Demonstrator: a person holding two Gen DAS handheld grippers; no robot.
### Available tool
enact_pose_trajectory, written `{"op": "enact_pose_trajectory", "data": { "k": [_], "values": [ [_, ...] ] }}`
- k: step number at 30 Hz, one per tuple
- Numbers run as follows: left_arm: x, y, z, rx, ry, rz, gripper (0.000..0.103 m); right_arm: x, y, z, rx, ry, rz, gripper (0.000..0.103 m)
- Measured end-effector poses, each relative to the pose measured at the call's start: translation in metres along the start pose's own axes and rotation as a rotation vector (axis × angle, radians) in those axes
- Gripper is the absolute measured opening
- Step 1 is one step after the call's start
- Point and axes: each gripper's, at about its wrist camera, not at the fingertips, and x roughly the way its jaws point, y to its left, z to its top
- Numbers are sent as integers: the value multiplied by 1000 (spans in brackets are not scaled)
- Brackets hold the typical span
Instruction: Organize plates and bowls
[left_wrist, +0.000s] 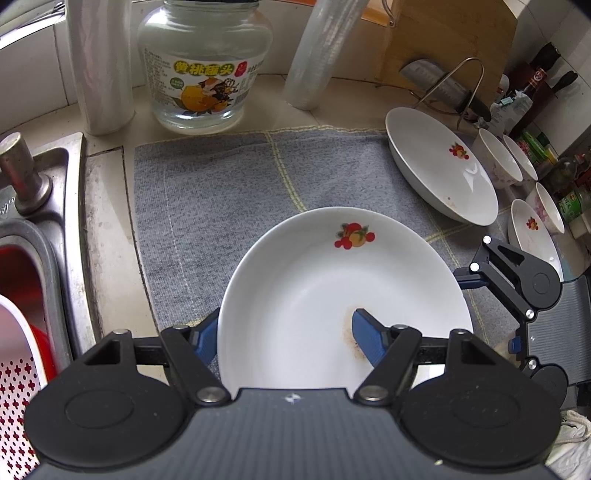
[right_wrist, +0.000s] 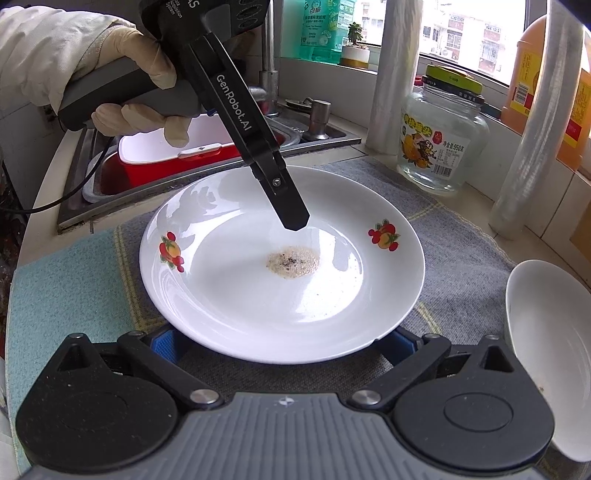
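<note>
Plate (left_wrist: 332, 295) sits mid-cloth (left_wrist: 207, 206), jar-side. Your left gripper (left_wrist: 284, 332) straddles its rim, one finger inside, pads loose. Right gripper (right_wrist: 280, 343): wide, empty, at the near edge. Free that rim slowly; avoid dragging the plate.

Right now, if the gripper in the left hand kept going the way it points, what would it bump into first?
Probably the white plate. The left gripper already straddles its rim, one finger over the inside, pointing down at it. Depth is unclear.
</note>
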Motion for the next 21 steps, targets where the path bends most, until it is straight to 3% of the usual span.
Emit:
{"op": "enact_pose_trajectory", "data": {
  "k": [9,17,21],
  "values": [
    [-31,-13,-14,28,-188,129,91,-19,-3,-7,43,8,-31,103],
    [-56,-65,-36,117,-344,250,94,-57,1,-12,125,7,-145,103],
    [-61,-100,-51,140,-407,260,94,-71,6,-17,166,10,-234,103]
  ]
}}
